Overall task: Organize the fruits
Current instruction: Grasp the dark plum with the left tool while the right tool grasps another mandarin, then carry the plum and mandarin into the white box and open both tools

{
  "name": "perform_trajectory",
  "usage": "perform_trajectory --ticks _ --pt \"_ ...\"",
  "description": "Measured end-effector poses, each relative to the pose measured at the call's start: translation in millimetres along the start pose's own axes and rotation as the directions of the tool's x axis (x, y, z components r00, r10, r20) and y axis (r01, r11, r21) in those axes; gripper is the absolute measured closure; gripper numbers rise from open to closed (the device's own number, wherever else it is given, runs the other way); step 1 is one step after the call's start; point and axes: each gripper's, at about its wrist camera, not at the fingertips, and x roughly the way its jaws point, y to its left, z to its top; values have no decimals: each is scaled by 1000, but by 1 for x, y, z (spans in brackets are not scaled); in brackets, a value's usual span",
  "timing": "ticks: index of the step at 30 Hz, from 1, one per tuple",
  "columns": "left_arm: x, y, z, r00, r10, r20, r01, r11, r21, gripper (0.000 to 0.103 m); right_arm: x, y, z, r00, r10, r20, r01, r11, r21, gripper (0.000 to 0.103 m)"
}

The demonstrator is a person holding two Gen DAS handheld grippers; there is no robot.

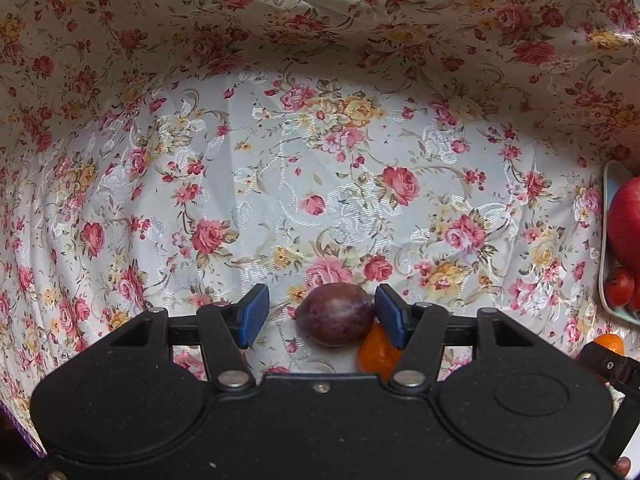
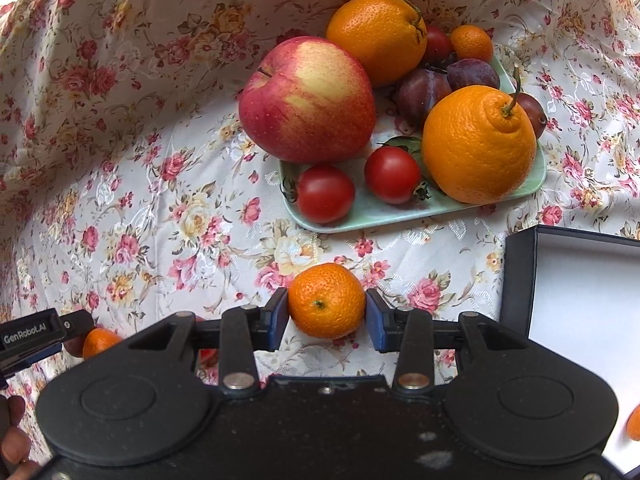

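While pinched — mandarin (image 2: 326, 301) between right hand-held gripper (image 2: 327, 316)

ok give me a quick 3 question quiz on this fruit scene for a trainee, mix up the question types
1. True or false: the right gripper is shut on a small mandarin.
2. Which fruit lies between the open fingers of the left gripper? A) plum B) tomato C) apple
3. Fill in: on the green tray, the two tomatoes lie in front of the big ____.

Key:
1. True; both pads touch the mandarin.
2. A, the plum, lying on the floral cloth.
3. apple.
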Motion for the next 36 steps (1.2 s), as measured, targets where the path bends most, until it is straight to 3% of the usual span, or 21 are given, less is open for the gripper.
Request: perform_trajectory --ticks 11,13,15,19,36 --pt "18 -1 0 1000 19 -12 -19 1000 -12 38 -16 22 -10 998 46 41 -43 996 -72 61" --pt "19 -1 1 1000 4 -5 -4 1000 -8 42 -19 22 -11 998 52 44 -49 996 -73 61" --pt "17 -1 4 1000 -20 2 20 1000 -24 52 -21 20 -10 997 58 44 -55 996 -71 61" --pt "12 -3 3 1000 -2 11 2 999 -38 53 -27 15 -10 996 76 45 -73 996 -60 61" --pt "-73 -71 -21 985 -59 164 40 993 112 53 -61 -32 -6 993 58 100 -62 998 33 61"
